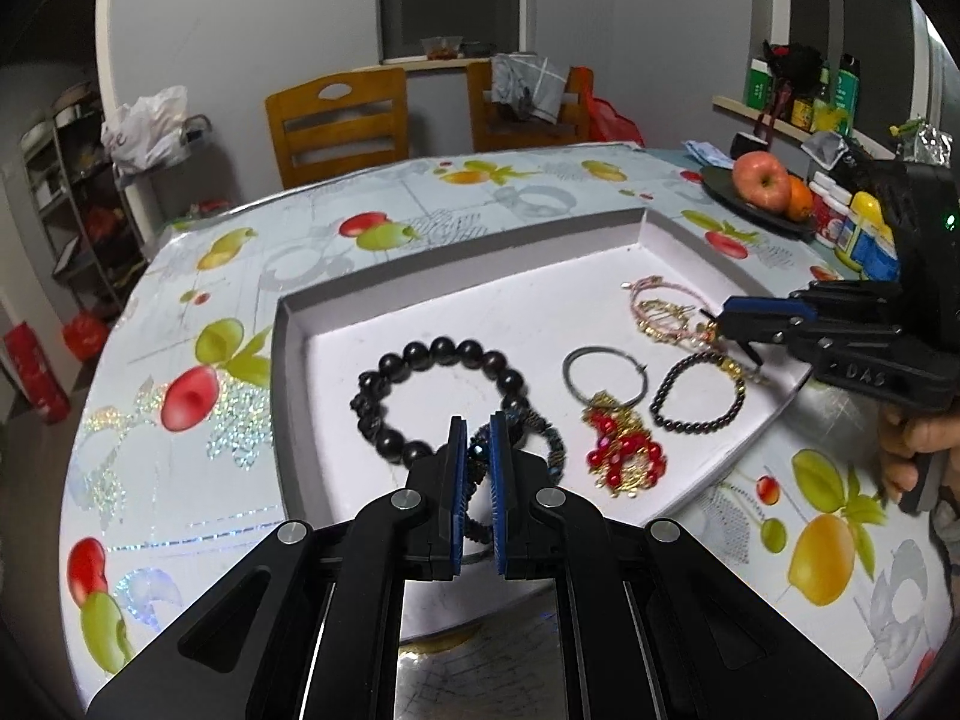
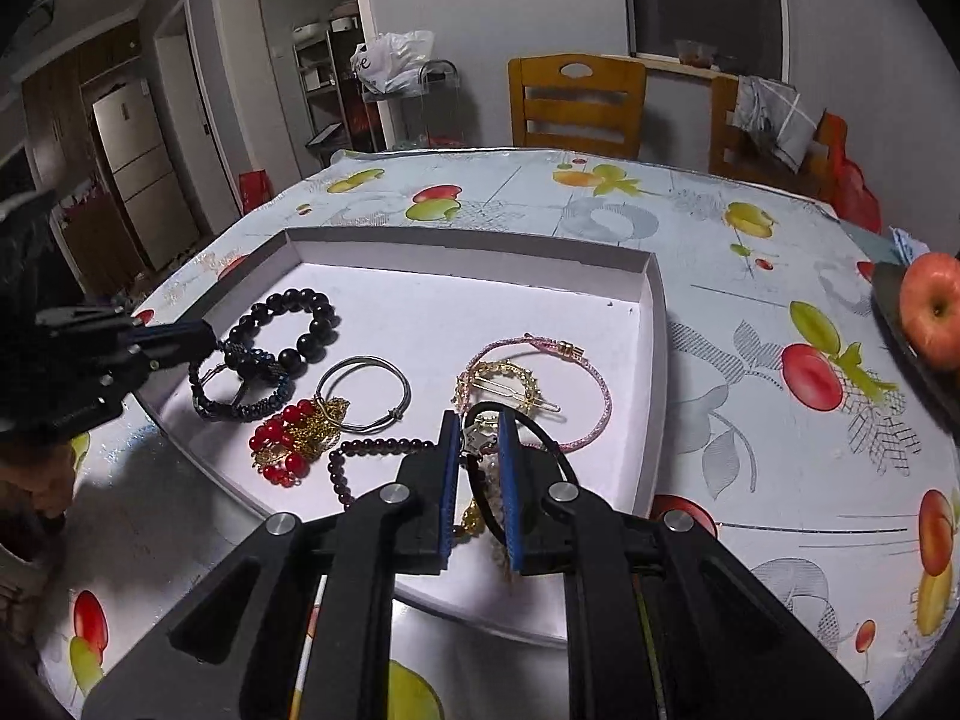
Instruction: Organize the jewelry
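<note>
Fruit-patterned oilcloth covers the table (image 1: pixel 540 192), and a shallow white tray (image 1: pixel 456 276) sits on it with the jewelry laid out inside.

My left gripper (image 1: pixel 479 432) is down at the tray's near edge. Its blue-padded fingers (image 1: pixel 457 450) stand close together with a narrow gap, and the dark blue braided bracelet (image 1: pixel 555 438) passes between them; I cannot tell whether the pads actually clamp it. Just beyond lies the large black bead bracelet (image 1: pixel 438 354), touching the braided one.

My right gripper (image 2: pixel 480 429) is at the tray's opposite near corner. Its fingers (image 2: pixel 507 450) are narrowly parted around a black hair tie (image 2: pixel 540 438) and a small silver charm (image 2: pixel 477 441); firm contact is not visible.

Working outward from there:
- Gold hair clip (image 2: pixel 510 387), resting inside the pink cord bracelet (image 2: pixel 585 402).
- Small dark garnet bead bracelet (image 2: pixel 360 450), just left of the right fingers.
- Silver hoop (image 2: pixel 366 384) with a red and gold bead cluster (image 2: pixel 288 438) against it.

A red apple (image 2: pixel 933 306) sits on a dark plate (image 1: pixel 738 195) at the far table edge. Wooden chairs (image 2: pixel 576 102) stand behind the table.
</note>
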A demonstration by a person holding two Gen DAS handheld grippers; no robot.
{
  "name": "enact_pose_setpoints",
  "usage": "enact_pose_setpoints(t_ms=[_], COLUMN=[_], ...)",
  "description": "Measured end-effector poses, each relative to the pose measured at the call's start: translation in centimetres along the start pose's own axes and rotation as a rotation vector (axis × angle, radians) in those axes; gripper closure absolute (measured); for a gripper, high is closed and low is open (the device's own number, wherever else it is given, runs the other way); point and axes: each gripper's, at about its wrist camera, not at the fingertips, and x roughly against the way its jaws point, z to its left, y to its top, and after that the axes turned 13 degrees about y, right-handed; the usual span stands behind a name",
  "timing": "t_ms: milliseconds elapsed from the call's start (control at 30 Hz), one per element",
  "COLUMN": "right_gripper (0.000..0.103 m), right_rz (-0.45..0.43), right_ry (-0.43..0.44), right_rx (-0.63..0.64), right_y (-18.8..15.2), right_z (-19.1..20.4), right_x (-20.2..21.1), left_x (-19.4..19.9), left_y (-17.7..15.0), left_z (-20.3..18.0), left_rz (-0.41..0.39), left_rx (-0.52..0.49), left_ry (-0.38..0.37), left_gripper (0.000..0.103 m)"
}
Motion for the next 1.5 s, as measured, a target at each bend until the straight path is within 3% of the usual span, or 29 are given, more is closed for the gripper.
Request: enact_pose_setpoints(t_ms=[33, 100, 133, 300, 333, 367, 400, 633, 700, 933, 1067, 1233, 1500], right_gripper=[0.085, 0.054, 0.049, 0.048, 0.047, 0.041, 0.033, 0.024, 0.020, 0.012, 0.006, 0.006, 0.006], right_rz=[0.002, 0.004, -0.001, -0.027, -0.031, -0.034, -0.041, -0.078, -0.093, -0.106, -0.131, -0.164, -0.195], right_ry=[-0.001, -0.005, -0.008, -0.011, -0.012, -0.014, -0.018, -0.024, -0.028, -0.051, -0.045, -0.034, -0.027], right_rx=[-0.002, -0.003, 0.001, 0.027, 0.028, 0.031, 0.041, 0.045, 0.025, 0.047, 0.060, 0.085, 0.088], right_y=[0.0, 0.0, 0.0, -0.1, -0.1, -0.1, -0.1, -0.2, -0.3, -1.2, -2.2, -3.6, -5.5], right_z=[0.0, 0.0, 0.1, 0.7, 0.8, 0.9, 1.1, 1.2, 1.0, 2.5, 3.7, 5.4, 6.9], right_x=[0.0, -0.1, 0.0, 0.5, 0.6, 0.6, 0.8, 1.5, 1.8, 3.5, 4.7, 6.0, 7.5], left_x=[0.0, 0.2, 0.3, 0.8, 0.9, 1.1, 1.4, 1.8, 1.8, 4.2, 5.6, 6.4, 7.7], left_y=[0.0, -0.1, -0.1, -0.1, -0.1, -0.1, -0.1, -0.1, -0.1, -0.6, -1.5, -2.6, -4.4], left_z=[-0.1, -0.3, -0.4, -0.9, -0.9, -1.0, -1.1, -1.5, -1.5, -1.4, -1.3, -1.0, -1.5], left_rz=[-0.002, -0.018, -0.021, -0.042, -0.046, -0.057, -0.073, -0.091, -0.087, -0.131, -0.173, -0.170, -0.171], left_rx=[-0.003, -0.011, -0.016, -0.034, -0.032, -0.032, -0.038, -0.032, -0.023, -0.006, 0.038, 0.101, 0.119], left_ry=[0.010, 0.033, 0.036, 0.051, 0.054, 0.060, 0.063, 0.040, 0.017, 0.024, 0.067, 0.067, 0.092], left_gripper=[0.087, 0.071, 0.068, 0.054, 0.048, 0.034, 0.030, 0.029, 0.015, 0.009, 0.008, 0.006, 0.005])
